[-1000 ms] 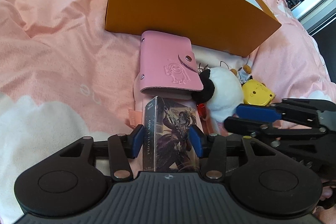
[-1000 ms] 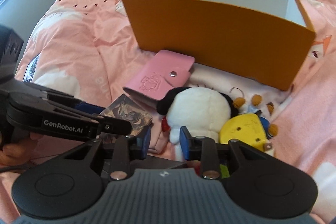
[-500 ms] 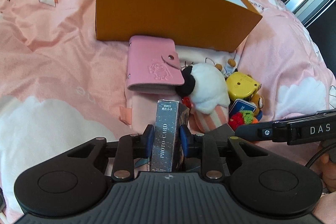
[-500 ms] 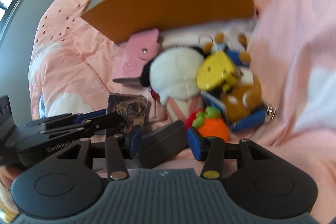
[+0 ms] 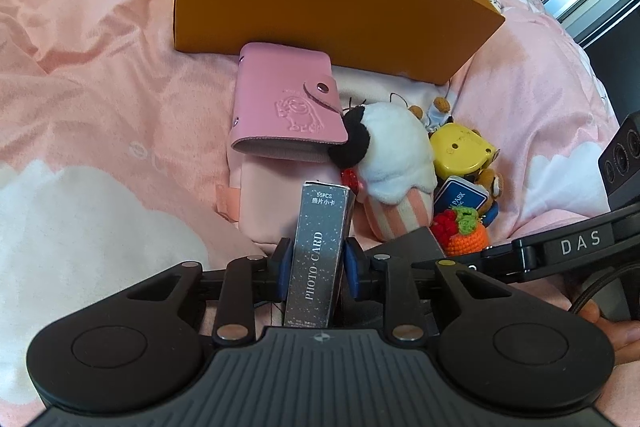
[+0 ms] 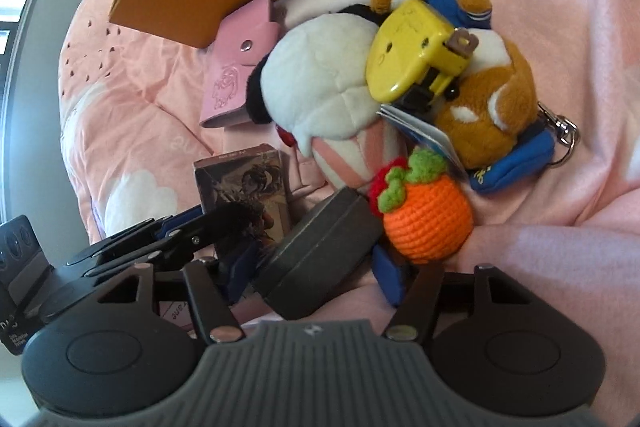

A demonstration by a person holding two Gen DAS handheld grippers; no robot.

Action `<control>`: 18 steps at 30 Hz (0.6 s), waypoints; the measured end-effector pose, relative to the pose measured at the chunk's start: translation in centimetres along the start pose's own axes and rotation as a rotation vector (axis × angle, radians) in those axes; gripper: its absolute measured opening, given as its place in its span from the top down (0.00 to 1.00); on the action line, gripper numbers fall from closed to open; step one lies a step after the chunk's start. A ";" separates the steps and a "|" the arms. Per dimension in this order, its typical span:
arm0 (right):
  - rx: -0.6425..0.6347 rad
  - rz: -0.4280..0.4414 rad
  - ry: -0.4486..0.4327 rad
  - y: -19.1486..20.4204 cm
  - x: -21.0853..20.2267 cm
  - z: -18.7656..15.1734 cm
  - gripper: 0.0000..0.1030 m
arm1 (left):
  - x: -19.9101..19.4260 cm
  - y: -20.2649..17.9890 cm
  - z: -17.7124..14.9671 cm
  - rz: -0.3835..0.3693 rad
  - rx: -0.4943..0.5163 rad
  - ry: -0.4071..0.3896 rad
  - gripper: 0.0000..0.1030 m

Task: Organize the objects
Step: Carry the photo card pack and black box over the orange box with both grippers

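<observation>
My left gripper [image 5: 317, 261] is shut on a silver photo card box [image 5: 324, 215], held upright by its narrow sides above the pink bedding. In the right wrist view the same box [image 6: 248, 179] shows its picture face between the left gripper's fingers [image 6: 188, 223]. My right gripper [image 6: 312, 271] has its jaws opening around a dark grey case [image 6: 320, 247] that lies on the bedding; the right pad stands apart from it. The open orange box [image 5: 320, 7] stands behind the pile.
A pink snap wallet [image 5: 286, 107] lies against the orange box. Beside it are a cupcake plush [image 5: 394, 163], a yellow toy [image 6: 412, 47], a brown plush [image 6: 492, 107], a blue pouch [image 6: 516, 167] and a crochet orange [image 6: 424, 223]. Rumpled pink bedding [image 5: 100, 87] spreads to the left.
The left gripper's jaws narrowed onto the card box, now gripped edge-on. The right gripper rolled, dropped toward the pile, and its jaws widened around the dark grey case.
</observation>
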State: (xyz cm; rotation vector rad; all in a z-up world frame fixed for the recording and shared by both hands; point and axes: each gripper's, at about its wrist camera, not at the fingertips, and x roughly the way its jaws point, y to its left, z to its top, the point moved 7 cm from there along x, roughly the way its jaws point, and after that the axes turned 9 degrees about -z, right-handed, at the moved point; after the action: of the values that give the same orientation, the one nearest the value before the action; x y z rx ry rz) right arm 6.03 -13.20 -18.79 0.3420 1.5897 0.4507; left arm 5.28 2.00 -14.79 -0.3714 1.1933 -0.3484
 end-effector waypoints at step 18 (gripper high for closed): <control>-0.324 -0.087 -0.395 5.0 -8.6 0.9 0.64 | -5.7 -2.1 2.7 -0.024 0.014 -0.197 0.76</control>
State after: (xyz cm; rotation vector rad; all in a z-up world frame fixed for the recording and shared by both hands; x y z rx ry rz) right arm 7.27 -12.83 -8.89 0.1037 1.1217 0.5279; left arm 5.82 2.95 -8.26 -0.3984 0.9943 -0.3333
